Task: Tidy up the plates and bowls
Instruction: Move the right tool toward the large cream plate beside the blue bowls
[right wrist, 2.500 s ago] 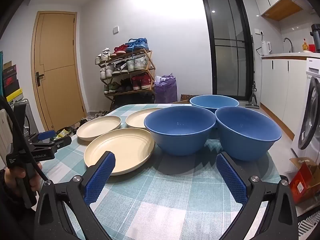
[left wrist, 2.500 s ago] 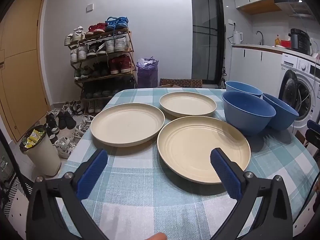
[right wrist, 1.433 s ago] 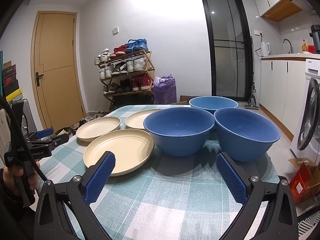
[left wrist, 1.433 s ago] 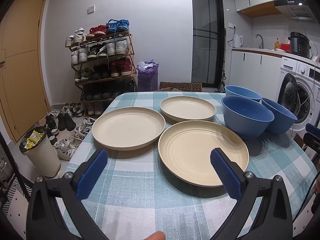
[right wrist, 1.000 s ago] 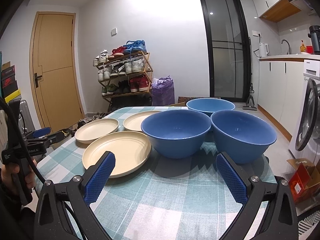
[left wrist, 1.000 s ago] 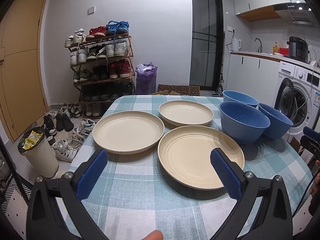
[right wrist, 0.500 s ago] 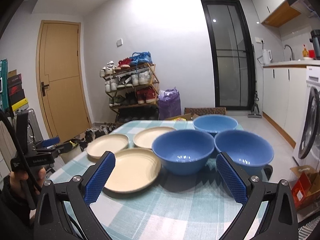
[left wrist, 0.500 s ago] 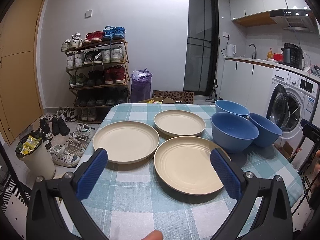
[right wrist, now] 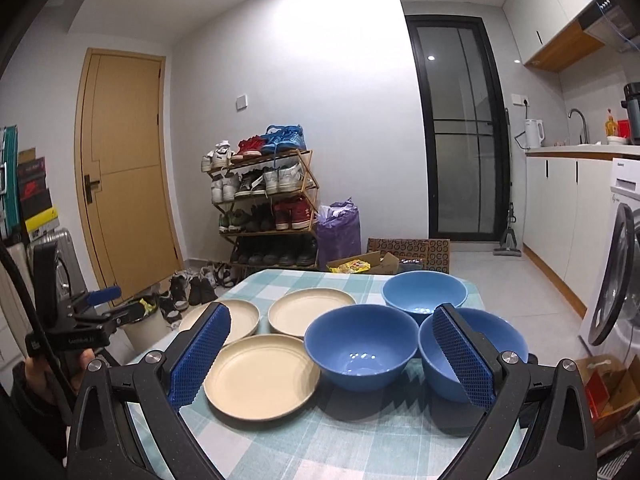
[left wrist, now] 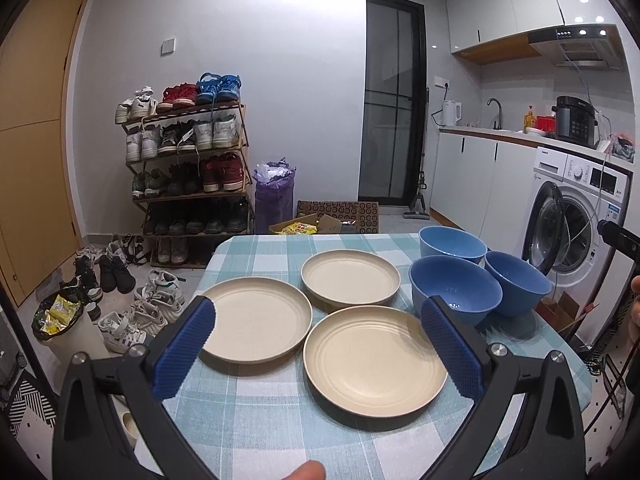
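We see three round cream plates (left wrist: 375,361) lying flat in a cluster on the teal-and-white checked tablecloth (left wrist: 256,420), none stacked. Just beside them sit three deep blue bowls (right wrist: 361,342), rims nearly touching. Our left gripper (left wrist: 318,347) and right gripper (right wrist: 330,353) both hover above the table's near edge, blue-padded jaws spread wide, holding nothing.

Each gripper (left wrist: 320,344) has black arms with silver screws; blue ribbed pads (right wrist: 199,362); dark sleeve (right wrist: 28,396).
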A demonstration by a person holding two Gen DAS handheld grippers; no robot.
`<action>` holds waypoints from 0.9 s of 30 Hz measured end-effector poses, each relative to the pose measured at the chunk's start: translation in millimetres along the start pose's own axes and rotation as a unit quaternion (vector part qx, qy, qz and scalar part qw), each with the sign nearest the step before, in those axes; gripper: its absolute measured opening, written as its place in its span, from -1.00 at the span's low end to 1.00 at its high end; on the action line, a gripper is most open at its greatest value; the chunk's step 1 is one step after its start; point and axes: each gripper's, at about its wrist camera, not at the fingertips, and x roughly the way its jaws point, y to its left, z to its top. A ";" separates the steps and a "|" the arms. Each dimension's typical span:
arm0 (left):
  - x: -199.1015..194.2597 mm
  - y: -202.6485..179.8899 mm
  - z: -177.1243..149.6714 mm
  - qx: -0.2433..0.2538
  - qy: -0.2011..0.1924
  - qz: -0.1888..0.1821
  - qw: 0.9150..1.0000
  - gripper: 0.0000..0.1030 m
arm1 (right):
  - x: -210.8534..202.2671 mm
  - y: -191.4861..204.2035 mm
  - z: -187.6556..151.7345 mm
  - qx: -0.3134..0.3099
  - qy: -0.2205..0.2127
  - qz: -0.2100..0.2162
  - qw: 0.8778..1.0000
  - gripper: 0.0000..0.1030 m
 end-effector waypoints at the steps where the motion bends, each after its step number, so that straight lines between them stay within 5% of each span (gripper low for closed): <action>1: -0.7 0.0 2.8 -0.001 -0.001 -0.001 1.000 1.00 | 1.2 -1.3 4.1 -0.001 0.002 0.000 1.000 0.99; 27: 46.5 9.3 62.0 -0.015 0.005 0.005 1.000 1.00 | 83.1 -1.7 74.5 -0.018 0.059 0.036 0.997 0.99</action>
